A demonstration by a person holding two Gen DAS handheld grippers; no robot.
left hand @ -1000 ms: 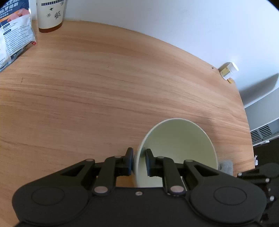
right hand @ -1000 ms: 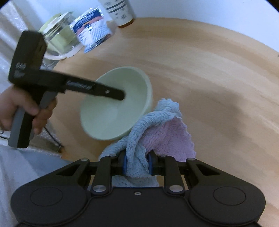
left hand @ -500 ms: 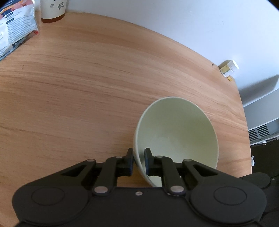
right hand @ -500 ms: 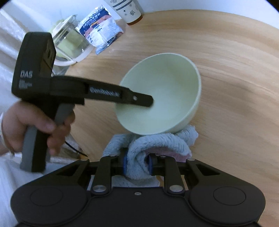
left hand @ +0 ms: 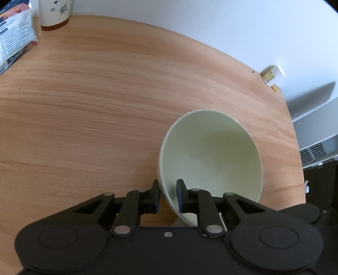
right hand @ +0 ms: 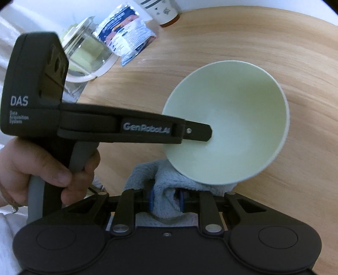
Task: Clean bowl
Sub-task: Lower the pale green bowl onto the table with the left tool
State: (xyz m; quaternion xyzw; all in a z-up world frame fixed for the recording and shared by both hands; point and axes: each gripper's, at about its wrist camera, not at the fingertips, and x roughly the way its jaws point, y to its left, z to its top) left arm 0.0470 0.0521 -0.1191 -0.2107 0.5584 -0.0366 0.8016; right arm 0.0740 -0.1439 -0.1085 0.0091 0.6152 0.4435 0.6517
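A pale green bowl [left hand: 211, 158] hangs tilted over the wooden table [left hand: 105, 105], its inside bare. My left gripper [left hand: 168, 186] grips its near rim, one finger outside the wall and one inside; the jaws are opening slightly while the wall stays between them. In the right wrist view the bowl [right hand: 228, 118] faces the camera, and the left gripper [right hand: 207, 133] reaches in from the left in a person's hand [right hand: 42, 165]. My right gripper [right hand: 165, 196] is shut on a blue fluffy cloth [right hand: 143, 173], which sits against the bowl's lower outside.
A paper cup [left hand: 55, 14] and a printed packet [left hand: 14, 38] lie at the table's far left. A glass container [right hand: 88, 48] stands near the packet [right hand: 126, 36]. A small white-capped bottle [left hand: 272, 74] sits at the far right corner. The table edge runs down the right.
The bowl has tipped further, opening toward the right wrist camera. My right gripper has carried the cloth from beside the bowl to beneath its lower wall, hiding the cloth's pink part.
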